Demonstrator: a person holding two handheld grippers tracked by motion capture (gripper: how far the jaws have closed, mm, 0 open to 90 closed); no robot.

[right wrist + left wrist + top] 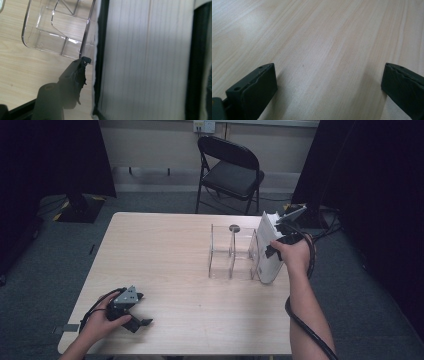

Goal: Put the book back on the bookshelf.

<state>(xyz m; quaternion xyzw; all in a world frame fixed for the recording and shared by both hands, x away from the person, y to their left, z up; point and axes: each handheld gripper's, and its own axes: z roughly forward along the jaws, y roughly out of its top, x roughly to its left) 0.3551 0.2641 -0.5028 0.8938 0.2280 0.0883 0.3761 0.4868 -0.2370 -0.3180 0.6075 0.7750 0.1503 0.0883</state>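
Two hand-held grippers | left hand-held gripper (pixel 141 316): jaws wide apart, empty, resting on bench (pixel 165 250) near edge | right hand-held gripper (pixel 274 246): clamped on book (pixel 267 251), upright, long axis vertical, touching right side of clear rack (pixel 232 254) | chair (pixel 231 170) beyond.

Table (pixel 175 270): pale wood grain, smooth, matt w/ faint sheen. Rack (pixel 232 252): clear glossy plastic, edges catch light. Book (pixel 147 60): white paper page block, fine lines, matt; cover edge dark. Left gripper (pixel 329 82) jaws: black matt pads, rubber-like, ridged. Chair (pixel 230 167): black metal frame, seat w/ slight shine. Floor (pixel 45 265): grey carpet, rough.
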